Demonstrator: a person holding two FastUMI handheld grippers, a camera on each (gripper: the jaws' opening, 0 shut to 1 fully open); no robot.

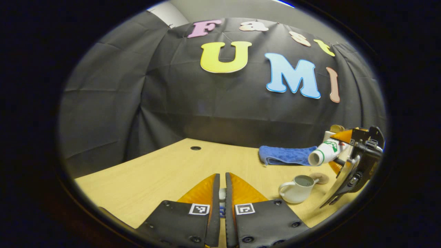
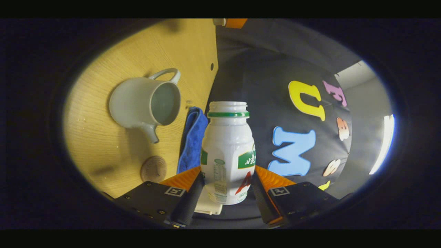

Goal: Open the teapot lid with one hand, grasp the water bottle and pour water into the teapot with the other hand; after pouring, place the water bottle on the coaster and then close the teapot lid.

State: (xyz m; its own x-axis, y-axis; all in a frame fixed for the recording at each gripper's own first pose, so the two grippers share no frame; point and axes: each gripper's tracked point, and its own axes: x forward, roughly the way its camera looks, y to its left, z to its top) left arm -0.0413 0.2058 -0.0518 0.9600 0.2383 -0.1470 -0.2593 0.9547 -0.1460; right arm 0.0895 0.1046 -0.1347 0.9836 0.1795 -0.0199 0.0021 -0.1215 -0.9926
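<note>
1. The right tongs (image 2: 225,187) are clenched on the water bottle (image 2: 228,151), one finger pressing each side of its lower body. The bottle is white with a green ring under its open mouth, and no cap is on it.
2. In the left gripper view the same bottle (image 1: 324,153) is tipped over nearly level, mouth toward the middle of the counter, held in the air by the right tongs (image 1: 339,156) above and just behind the teapot (image 1: 297,188).
3. The teapot is white, with a loop handle and a short spout. It stands on the wooden counter (image 1: 162,172) near its right side, lid off, and its open top shows a grey inside. In the right gripper view the teapot (image 2: 144,103) appears sideways, and I cannot tell whether there is water in it.
4. The coaster (image 1: 321,177), round and brown, lies flat on the counter just beside the teapot on the spout side, bare; in the right gripper view the coaster (image 2: 153,169) sits a little apart from the spout tip.
5. A blue cloth (image 1: 286,155) lies folded behind the teapot, toward the counter's back edge.
6. The left tongs (image 1: 222,187) are held over the counter's front part, fingers almost closed, with something small and pale caught in the narrow gap; I cannot tell if it is the lid.
7. A small dark hole (image 1: 195,148) sits in the counter near the back edge.
</note>
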